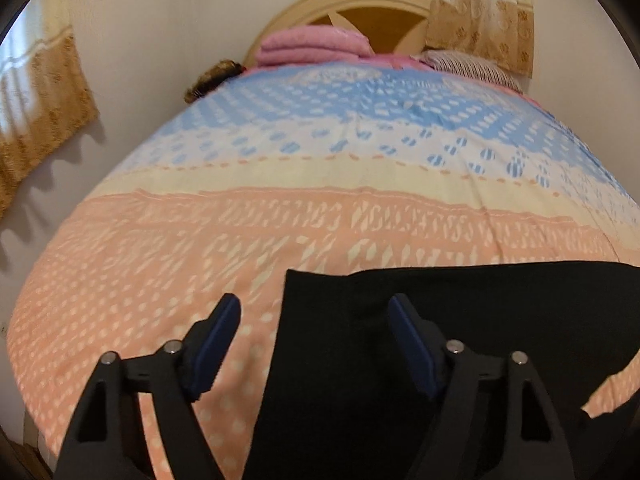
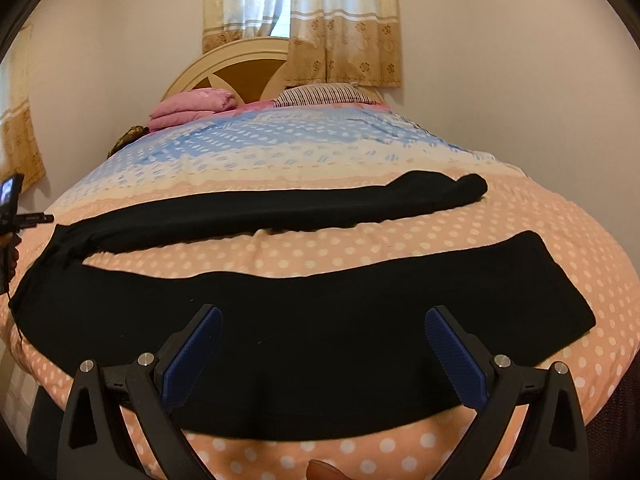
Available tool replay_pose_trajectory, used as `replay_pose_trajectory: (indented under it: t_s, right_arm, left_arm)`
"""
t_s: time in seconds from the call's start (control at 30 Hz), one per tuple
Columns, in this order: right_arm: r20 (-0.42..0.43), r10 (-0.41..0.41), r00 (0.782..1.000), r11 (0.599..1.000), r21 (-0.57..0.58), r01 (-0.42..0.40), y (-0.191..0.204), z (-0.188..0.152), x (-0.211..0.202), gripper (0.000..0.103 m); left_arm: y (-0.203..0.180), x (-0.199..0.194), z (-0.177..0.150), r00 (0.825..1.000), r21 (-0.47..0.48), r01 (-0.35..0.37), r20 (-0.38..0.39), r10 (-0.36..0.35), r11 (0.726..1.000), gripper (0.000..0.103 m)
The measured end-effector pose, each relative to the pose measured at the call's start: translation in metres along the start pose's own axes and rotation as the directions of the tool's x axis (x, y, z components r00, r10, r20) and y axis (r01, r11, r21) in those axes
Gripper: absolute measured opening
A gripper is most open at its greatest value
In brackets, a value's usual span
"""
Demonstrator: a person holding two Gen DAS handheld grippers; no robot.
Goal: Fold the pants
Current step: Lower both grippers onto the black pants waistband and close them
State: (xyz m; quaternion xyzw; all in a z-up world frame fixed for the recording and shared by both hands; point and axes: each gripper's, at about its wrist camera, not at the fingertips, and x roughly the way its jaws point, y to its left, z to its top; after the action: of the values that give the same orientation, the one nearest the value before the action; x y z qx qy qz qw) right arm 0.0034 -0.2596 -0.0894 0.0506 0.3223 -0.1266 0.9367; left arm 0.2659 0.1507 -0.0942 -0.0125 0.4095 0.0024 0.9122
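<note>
Black pants (image 2: 304, 320) lie spread on the bed, waist at the left, two legs running to the right with a gap of quilt between them. The far leg (image 2: 280, 208) ends crumpled at the right. My right gripper (image 2: 322, 316) is open and empty over the near leg. In the left wrist view the pants' waist end (image 1: 440, 312) fills the lower right. My left gripper (image 1: 314, 306) is open and empty, its jaws straddling the waist's left edge. The left gripper also shows at the left edge of the right wrist view (image 2: 16, 216).
The bed has a peach, cream and blue dotted quilt (image 1: 240, 220). Folded pink blankets (image 2: 192, 110) and a striped pillow (image 2: 324, 94) lie by the cream headboard (image 2: 224, 64). Walls and curtains (image 2: 344, 28) surround the bed. A fingertip (image 2: 324, 470) shows at the bottom.
</note>
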Motion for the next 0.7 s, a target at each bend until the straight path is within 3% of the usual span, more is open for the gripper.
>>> replay_pose_trajectory:
  t_s: [0.13, 0.3, 0.47, 0.5, 0.57, 0.7]
  right_arm:
    - [-0.025, -0.007, 1.000, 1.000, -0.010, 0.006, 0.001, 0.007, 0.013, 0.102]
    - [-0.045, 0.003, 0.999, 1.000, -0.020, -0.004, 0.002, 0.019, 0.028, 0.102]
    - [-0.056, 0.007, 0.998, 0.999, -0.032, -0.009, -0.001, 0.032, 0.041, 0.100]
    - [-0.055, 0.002, 0.999, 0.999, -0.036, -0.004, -0.003, 0.035, 0.043, 0.098]
    - [-0.050, -0.023, 0.998, 0.999, -0.050, 0.021, -0.010, 0.043, 0.048, 0.076]
    - [-0.045, -0.069, 0.997, 0.998, -0.017, 0.068, -0.038, 0.065, 0.061, 0.057]
  left_arm:
    - [0.009, 0.027, 0.008, 0.999, 0.004, 0.012, -0.037, -0.012, 1.000, 0.073]
    - [0.012, 0.053, 0.009, 0.995, 0.001, 0.035, -0.095, -0.035, 0.999, 0.045]
    - [0.019, 0.059, 0.008, 0.992, -0.032, 0.103, -0.070, -0.105, 0.994, 0.045]
    - [0.021, 0.059, 0.008, 0.991, -0.037, 0.120, -0.061, -0.122, 0.992, 0.044]
    - [0.027, 0.060, 0.008, 0.986, -0.052, 0.151, -0.058, -0.154, 0.987, 0.038]
    - [0.030, 0.053, 0.006, 0.977, -0.053, 0.208, -0.027, -0.210, 0.977, 0.018]
